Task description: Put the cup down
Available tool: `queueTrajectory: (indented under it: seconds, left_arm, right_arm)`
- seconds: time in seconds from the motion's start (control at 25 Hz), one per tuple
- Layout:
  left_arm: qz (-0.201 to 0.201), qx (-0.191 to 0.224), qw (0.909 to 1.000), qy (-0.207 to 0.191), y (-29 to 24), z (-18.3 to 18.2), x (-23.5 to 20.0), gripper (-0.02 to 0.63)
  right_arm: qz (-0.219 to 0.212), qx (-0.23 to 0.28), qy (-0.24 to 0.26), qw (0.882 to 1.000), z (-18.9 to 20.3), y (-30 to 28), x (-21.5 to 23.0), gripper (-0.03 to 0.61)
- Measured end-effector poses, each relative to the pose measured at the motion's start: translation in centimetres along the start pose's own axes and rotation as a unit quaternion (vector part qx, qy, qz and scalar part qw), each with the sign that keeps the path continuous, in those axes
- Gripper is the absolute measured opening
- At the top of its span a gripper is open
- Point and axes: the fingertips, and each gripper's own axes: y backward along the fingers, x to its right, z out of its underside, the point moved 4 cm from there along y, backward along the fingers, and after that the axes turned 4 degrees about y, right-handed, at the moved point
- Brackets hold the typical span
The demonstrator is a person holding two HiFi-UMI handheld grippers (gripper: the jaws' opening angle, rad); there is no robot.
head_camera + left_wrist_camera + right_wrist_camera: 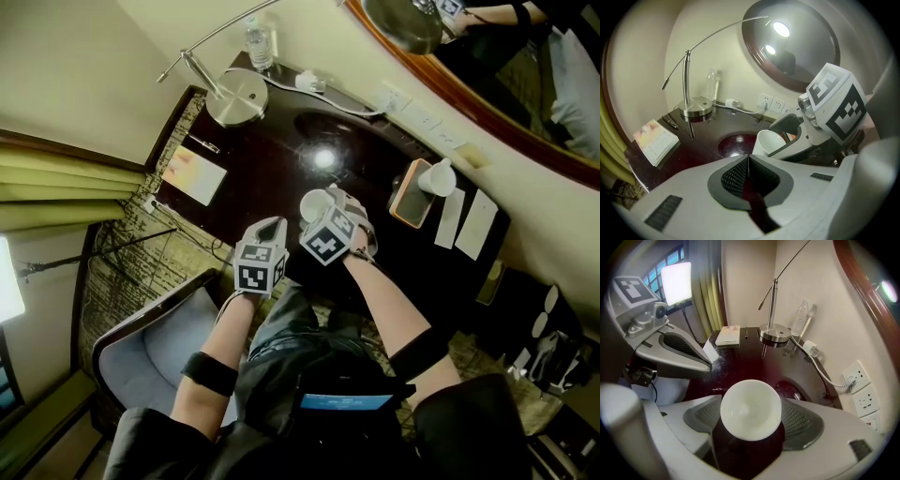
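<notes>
A white cup (314, 202) sits mouth-up between the jaws of my right gripper (330, 202), just over the dark glossy desk (281, 159). In the right gripper view I look down into the cup (750, 408), and both pads (799, 420) touch its sides. From the left gripper view the cup (766, 140) looks slightly tilted in the right gripper's fingers (797, 140). Whether its base rests on the desk I cannot tell. My left gripper (272, 227) hangs at the desk's near edge, left of the cup, shut with nothing between its tips (748, 159).
A desk lamp (236, 97) and a water bottle (260, 42) stand at the back, with a notepad (194, 174) to the left. To the right, another white cup (437, 178) sits beside an orange-rimmed tray (411, 192). A chair (159, 347) is below the desk edge.
</notes>
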Motion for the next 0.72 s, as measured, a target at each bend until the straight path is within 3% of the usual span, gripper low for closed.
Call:
queueTrajectory:
  seconds: [0.44,0.72]
  left_arm:
    - [0.019,-0.005,0.9995,-0.025,-0.4,-0.5,1.9,0.001]
    - [0.077,-0.027,0.9945,-0.066,-2.2,-0.9,7.2,0.001]
  right_arm:
    - [0.018,-0.009,-0.079,0.997,2.6,1.5,0.6,0.403]
    - [0.06,-0.002,-0.157,0.986,6.3,5.2,3.4,0.4]
